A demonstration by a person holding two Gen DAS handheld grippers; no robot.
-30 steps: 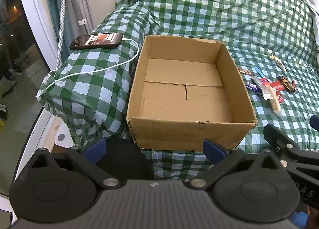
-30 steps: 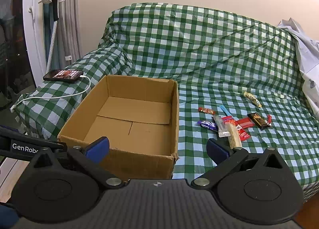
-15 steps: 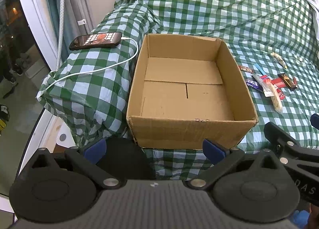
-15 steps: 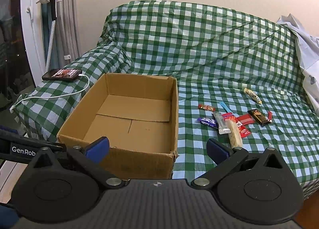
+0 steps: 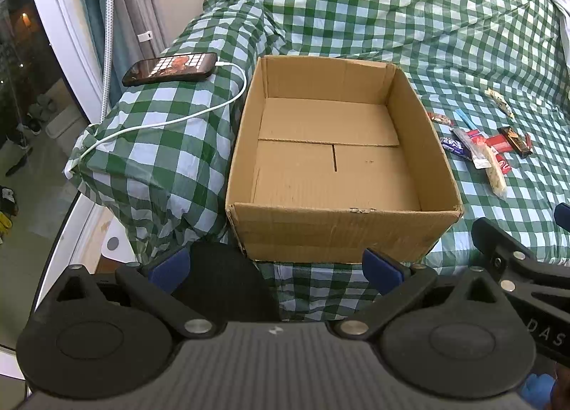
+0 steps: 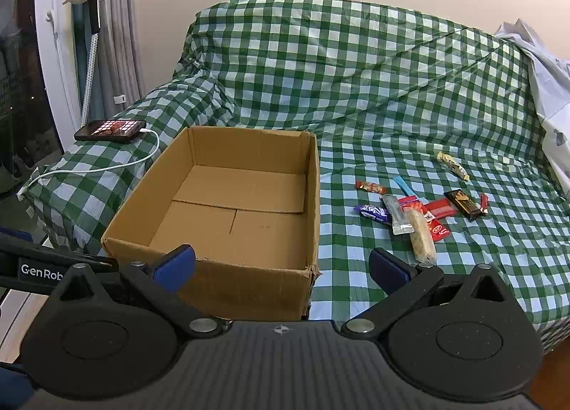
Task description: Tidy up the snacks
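An empty cardboard box (image 5: 342, 231) (image 6: 249, 281) sits on the green checked sofa cover, its open top facing up. Right of it lie several wrapped snacks: a long pale bar (image 6: 422, 240) (image 5: 495, 171), a purple bar (image 6: 372, 212) (image 5: 451, 144), red wrappers (image 6: 440, 210), a dark bar (image 6: 465, 203), a blue stick (image 6: 402, 185) and a pale bar farther back (image 6: 452, 165). My left gripper (image 5: 274, 265) is open in front of the box's near wall. My right gripper (image 6: 281, 267) is open too, over the box's near right corner. Neither holds anything.
A phone (image 5: 170, 67) (image 6: 111, 130) on a white charging cable (image 5: 160, 124) rests on the sofa arm left of the box. A garment steamer pole (image 6: 91, 53), curtains and a window stand at the far left. White cloth (image 6: 548, 96) lies at the sofa's right end.
Both views have shifted slightly: the box and snacks sit a little lower and closer in frame. Both grippers stay open and nothing was picked up.
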